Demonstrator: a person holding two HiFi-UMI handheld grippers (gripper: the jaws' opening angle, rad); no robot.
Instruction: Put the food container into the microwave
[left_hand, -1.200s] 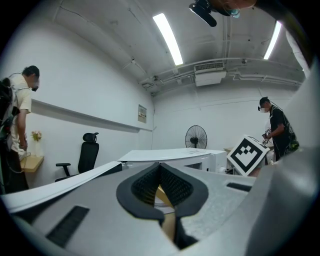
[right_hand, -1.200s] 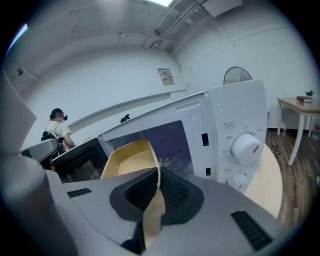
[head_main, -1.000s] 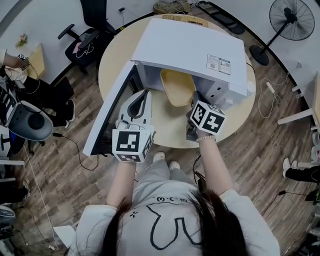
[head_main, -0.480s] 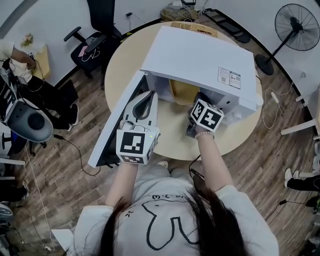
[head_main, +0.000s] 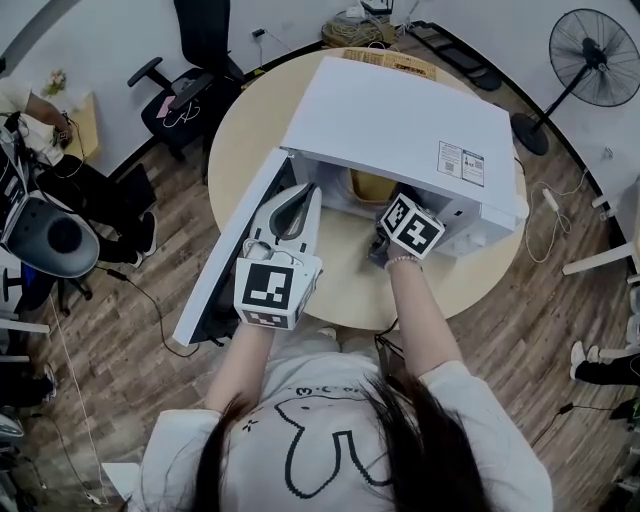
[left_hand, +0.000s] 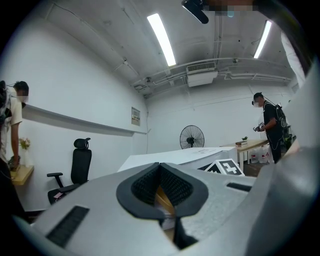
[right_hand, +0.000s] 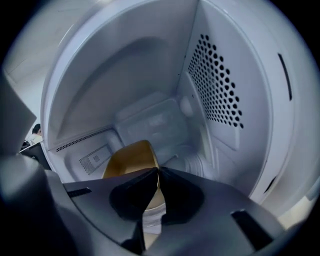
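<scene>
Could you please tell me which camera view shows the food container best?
The right gripper view: the yellow food container is inside the microwave, its rim pinched by the right tongs. The head view shows only a sliver under the microwave's top; the left gripper view, nothing certain.

1. The food container (head_main: 372, 186) has moved from over the desk (head_main: 345, 280) into the microwave (head_main: 400, 110). Only its near rim now shows below the top panel.
2. The right claw (right_hand: 156, 172) has advanced with it and dipped, reaching the opening.
3. The left claw (head_main: 303, 195) has shifted slightly closer to the opening, beside the door (head_main: 225, 255).
</scene>
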